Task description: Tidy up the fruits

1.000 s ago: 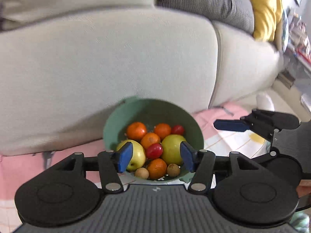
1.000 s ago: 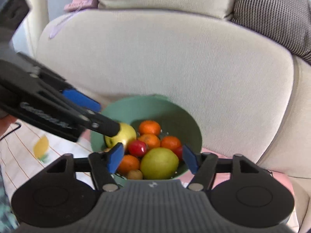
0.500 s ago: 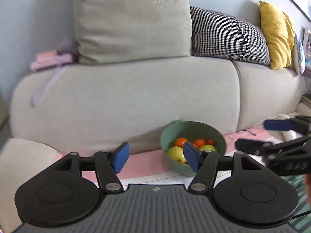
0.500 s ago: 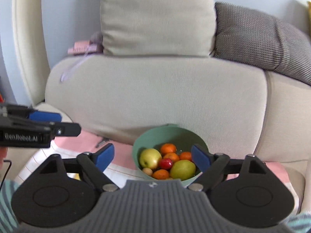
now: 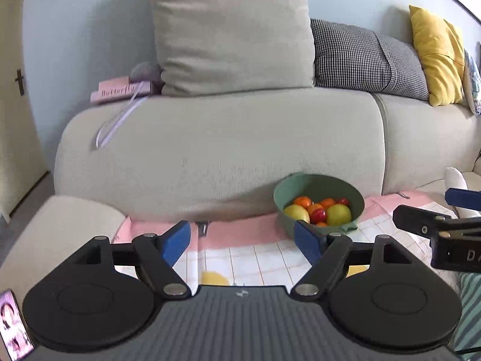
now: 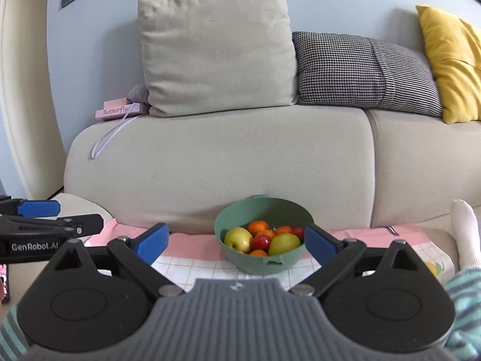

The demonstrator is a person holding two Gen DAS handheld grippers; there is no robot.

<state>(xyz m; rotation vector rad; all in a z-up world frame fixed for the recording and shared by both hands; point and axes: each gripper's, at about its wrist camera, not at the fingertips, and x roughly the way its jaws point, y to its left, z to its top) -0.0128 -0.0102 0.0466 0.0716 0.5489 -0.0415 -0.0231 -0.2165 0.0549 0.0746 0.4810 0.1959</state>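
A green bowl stands on a pink and white checked cloth on the sofa seat. It holds two yellow-green apples, several oranges and small red fruits. The bowl also shows in the left wrist view, right of centre. My left gripper is open and empty, well back from the bowl. My right gripper is open and empty, with the bowl seen between its fingers but farther away.
A beige sofa back rises behind the bowl, with a beige cushion, a checked cushion and a yellow cushion on top. A pink box lies on the sofa back. A white-socked foot rests at the right.
Both grippers have pulled back from just above the bowl, so the bowl now looks small and far. Both stay open and empty.
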